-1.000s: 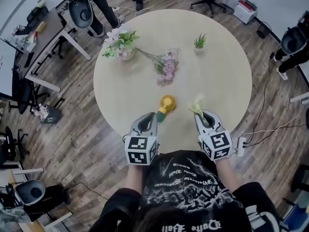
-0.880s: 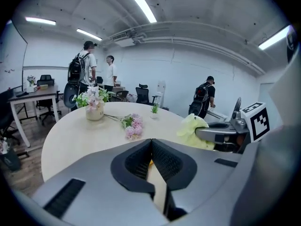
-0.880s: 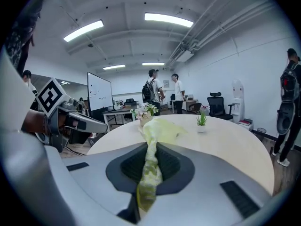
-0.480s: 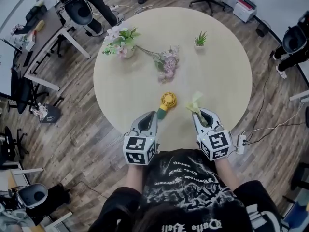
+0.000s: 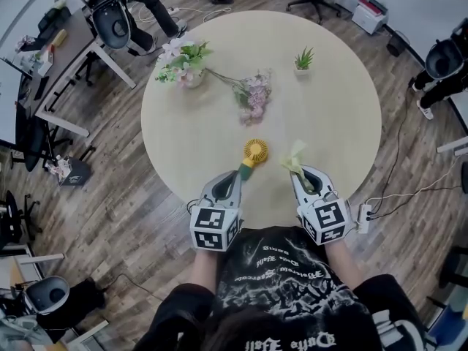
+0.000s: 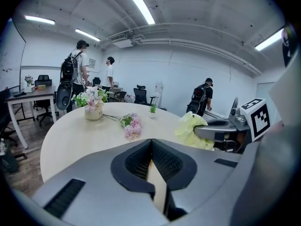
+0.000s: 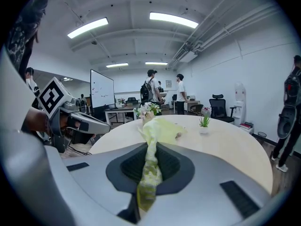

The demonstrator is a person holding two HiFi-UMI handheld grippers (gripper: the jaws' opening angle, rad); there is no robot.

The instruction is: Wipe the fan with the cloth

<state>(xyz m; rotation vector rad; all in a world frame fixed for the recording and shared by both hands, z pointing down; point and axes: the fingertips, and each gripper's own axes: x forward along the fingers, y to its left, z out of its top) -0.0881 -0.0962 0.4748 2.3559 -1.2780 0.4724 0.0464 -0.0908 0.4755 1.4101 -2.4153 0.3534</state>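
Two hand-held grippers meet at the near edge of a round, pale wooden table [image 5: 329, 108], worked by a person in a black printed shirt. Between them sits a small yellow handheld fan [image 5: 254, 152], which appears to lie flat with its round grille facing up. Its green handle [image 5: 245, 172] slants back toward the near edge.

The handle's end reaches the tip of the left gripper [image 5: 234, 178], whose jaws are pressed tight together. That gripper's own view shows only a pale sliver in the seam, so whether the handle is pinched there cannot be told.

The right gripper [image 5: 301, 175] is clamped on a pale yellow-green cloth [image 5: 296, 159]. The cloth's loose end fans out past the jaws, just to the right of the grille and not touching it.

The fan's long axis runs from near-left to far-right. That puts the grille on the cloth's left, and the cloth hand is the nearer one to it. The wipe looks not yet begun, and a short sideways reach toward the left would likely bring fabric onto the grille.

Toward the far edge, well apart from the work, stand a vase of pink and white flowers [image 5: 183, 68], a loose spray of pink blossoms [image 5: 252, 101] and a small potted green plant [image 5: 303, 63].
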